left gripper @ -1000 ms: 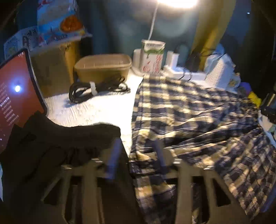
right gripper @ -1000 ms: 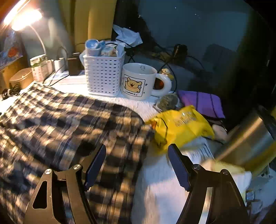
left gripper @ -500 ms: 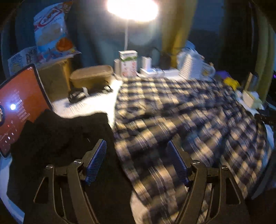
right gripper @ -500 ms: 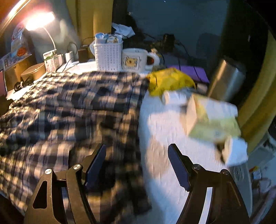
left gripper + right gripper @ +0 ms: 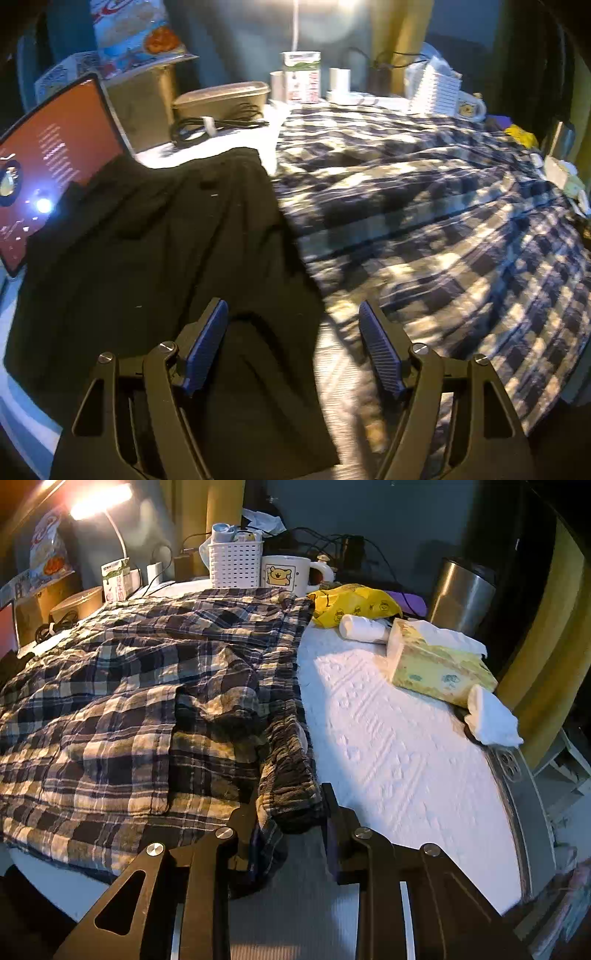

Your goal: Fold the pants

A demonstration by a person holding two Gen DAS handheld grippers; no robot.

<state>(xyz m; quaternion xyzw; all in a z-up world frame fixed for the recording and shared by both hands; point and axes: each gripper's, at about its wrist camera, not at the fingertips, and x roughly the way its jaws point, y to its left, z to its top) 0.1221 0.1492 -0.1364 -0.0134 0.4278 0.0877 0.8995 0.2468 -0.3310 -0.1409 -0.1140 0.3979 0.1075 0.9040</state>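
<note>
Lamplight fell across a white quilted table cover (image 5: 399, 738), cluttered at its far edge with a white slotted basket (image 5: 235, 565), a cream mug printed with a bear (image 5: 284, 574) and a yellow tissue box (image 5: 439, 664). Spread over most of that cover were the blue-and-cream plaid pants (image 5: 147, 701), wrinkled, their gathered elastic waistband running along the right side towards me. A black garment (image 5: 155, 258) lay beside them on the left, near a tablet with a red screen (image 5: 55, 162).

My right gripper (image 5: 291, 812) had just been closing, and its jaws were clamped on the near corner of the waistband, the bunched fabric pinched between them. My left gripper (image 5: 291, 350) had its blue ribbed pads (image 5: 207, 347) well apart with nothing between them, hovering over the seam where the black garment met the plaid hem.

I judged the step to be taking hold of both near corners before lifting. To do it well, I reckoned the left jaws should settle on plaid cloth only, clear of the black garment, and catch both layers, so that the fold would come over evenly and not drag a neighbour along.

Both grippers pointed steeply downward and away from me, tilted over the near edge of the table.
</note>
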